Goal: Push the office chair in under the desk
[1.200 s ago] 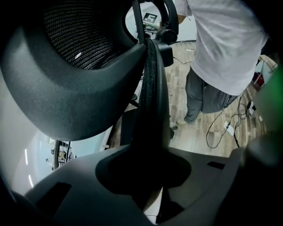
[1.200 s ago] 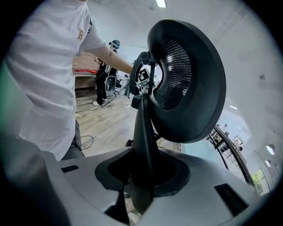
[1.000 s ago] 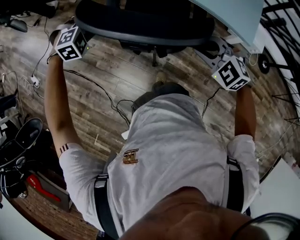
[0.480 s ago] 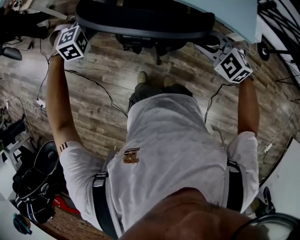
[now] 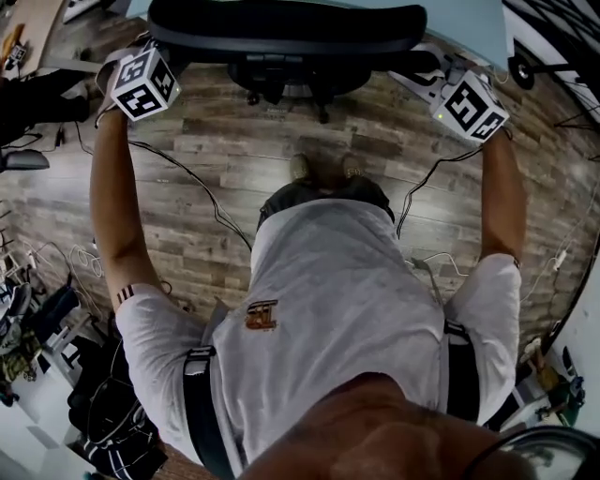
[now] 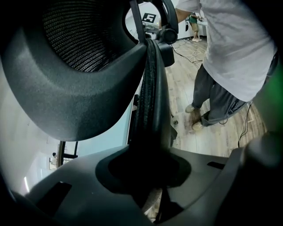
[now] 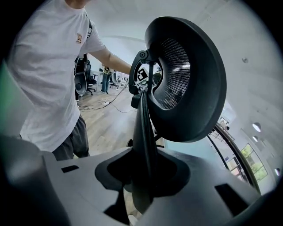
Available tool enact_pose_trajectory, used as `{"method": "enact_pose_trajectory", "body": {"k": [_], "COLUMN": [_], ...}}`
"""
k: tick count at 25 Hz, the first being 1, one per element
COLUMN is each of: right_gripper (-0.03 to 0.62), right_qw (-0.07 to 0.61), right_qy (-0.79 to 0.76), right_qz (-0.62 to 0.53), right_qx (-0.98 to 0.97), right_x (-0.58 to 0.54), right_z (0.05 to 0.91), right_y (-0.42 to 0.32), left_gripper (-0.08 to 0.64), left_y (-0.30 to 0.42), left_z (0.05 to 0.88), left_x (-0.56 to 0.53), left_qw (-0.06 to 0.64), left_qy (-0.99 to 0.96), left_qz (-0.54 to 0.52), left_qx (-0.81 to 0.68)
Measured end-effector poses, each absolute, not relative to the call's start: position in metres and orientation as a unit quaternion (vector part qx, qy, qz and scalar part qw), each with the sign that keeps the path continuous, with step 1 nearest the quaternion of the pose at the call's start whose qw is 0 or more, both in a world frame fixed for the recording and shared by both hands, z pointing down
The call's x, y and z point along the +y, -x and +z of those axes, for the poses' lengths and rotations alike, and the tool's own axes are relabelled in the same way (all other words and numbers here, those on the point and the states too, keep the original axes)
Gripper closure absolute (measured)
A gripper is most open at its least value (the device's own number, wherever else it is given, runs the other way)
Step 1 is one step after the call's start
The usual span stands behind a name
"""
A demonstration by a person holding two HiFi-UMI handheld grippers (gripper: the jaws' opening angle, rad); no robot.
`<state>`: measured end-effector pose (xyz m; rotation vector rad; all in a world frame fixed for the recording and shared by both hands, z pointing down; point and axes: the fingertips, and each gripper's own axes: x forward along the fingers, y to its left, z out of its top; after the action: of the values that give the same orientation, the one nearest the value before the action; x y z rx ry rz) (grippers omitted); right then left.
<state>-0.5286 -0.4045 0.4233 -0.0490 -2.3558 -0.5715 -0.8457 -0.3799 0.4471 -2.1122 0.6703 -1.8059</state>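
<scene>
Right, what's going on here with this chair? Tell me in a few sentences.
A person in a white T-shirt stands on a wooden floor behind a black office chair, arms stretched out. The left tongs and the right tongs are each clamped on the top edge of its backrest, one near either end. The chair stands right at the pale desk; how far its seat is under can't be seen.

Both arms reach straight out ahead of the torso, the left arm (image 5: 111,206) and the right arm (image 5: 502,197) nearly parallel. The left claw (image 6: 150,176) and the right claw (image 7: 143,176) tilt downward. Each one's jaws clamp the thin rim of the chair back (image 5: 281,42), one claw at either end.
</scene>
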Motion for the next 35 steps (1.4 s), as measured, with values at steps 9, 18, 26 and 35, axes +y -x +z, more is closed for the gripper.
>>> {"method": "enact_pose_trajectory", "body": {"k": [9,18,26,35], "right_gripper": [0.468,0.466,0.465,0.380], "right_qw": [0.355,0.357,0.355,0.373], "right_qy": [-0.008,-0.027,-0.032,-0.088], "right_qz": [-0.210,-0.203,-0.204,-0.234], "right_qx": [-0.911,-0.911,-0.912,-0.894], "right_x": [-0.435,-0.458,-0.463,-0.473], "right_z": [0.424,0.423,0.418,0.421], "right_y": [0.559,0.570,0.571,0.562], "left_gripper": [0.434,0.434,0.430,0.302], "left_y": [0.877,0.887,0.888,0.894], "left_z": [0.449,0.447,0.443,0.432], "left_x": [-0.430,-0.463,-0.473,-0.476], "left_qw": [0.153,0.164,0.169,0.191], "left_qy": [0.736,0.739,0.739,0.727], "left_qz": [-0.626,-0.622,-0.621,-0.589], "left_qx": [0.206,0.198,0.199,0.296]}}
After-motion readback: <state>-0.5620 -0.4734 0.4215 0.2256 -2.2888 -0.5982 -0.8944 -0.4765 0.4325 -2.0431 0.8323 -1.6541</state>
